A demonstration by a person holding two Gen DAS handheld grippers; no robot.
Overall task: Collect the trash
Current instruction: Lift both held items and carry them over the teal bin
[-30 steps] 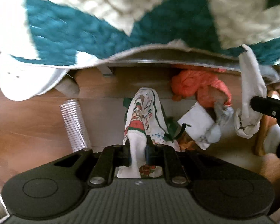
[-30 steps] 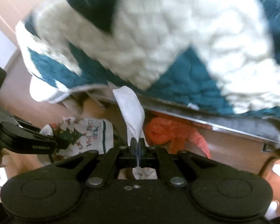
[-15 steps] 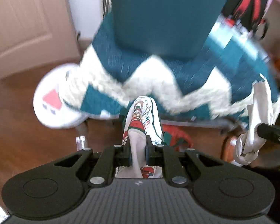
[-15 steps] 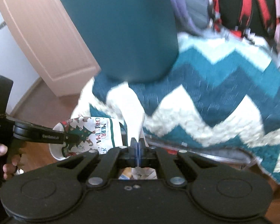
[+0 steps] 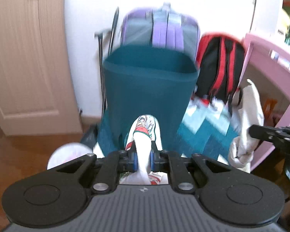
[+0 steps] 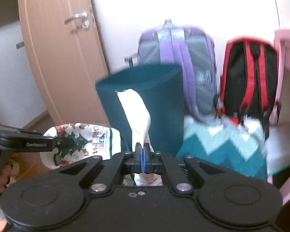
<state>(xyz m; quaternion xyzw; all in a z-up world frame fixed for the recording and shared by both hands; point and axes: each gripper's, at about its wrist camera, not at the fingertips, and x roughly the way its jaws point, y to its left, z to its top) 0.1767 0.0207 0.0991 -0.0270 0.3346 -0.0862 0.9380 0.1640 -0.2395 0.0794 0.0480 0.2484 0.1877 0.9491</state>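
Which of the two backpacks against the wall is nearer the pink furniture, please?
The red-and-black backpack: it hangs right beside the pink furniture, while the purple-and-grey backpack stands further left, behind the teal bin.

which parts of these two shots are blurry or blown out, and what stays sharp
Left wrist: the left tool stays sharp; the teal bin and zigzag blanket are motion-smeared; the wall is blown out. Right wrist: the right tool is crisp; the backpacks smear.
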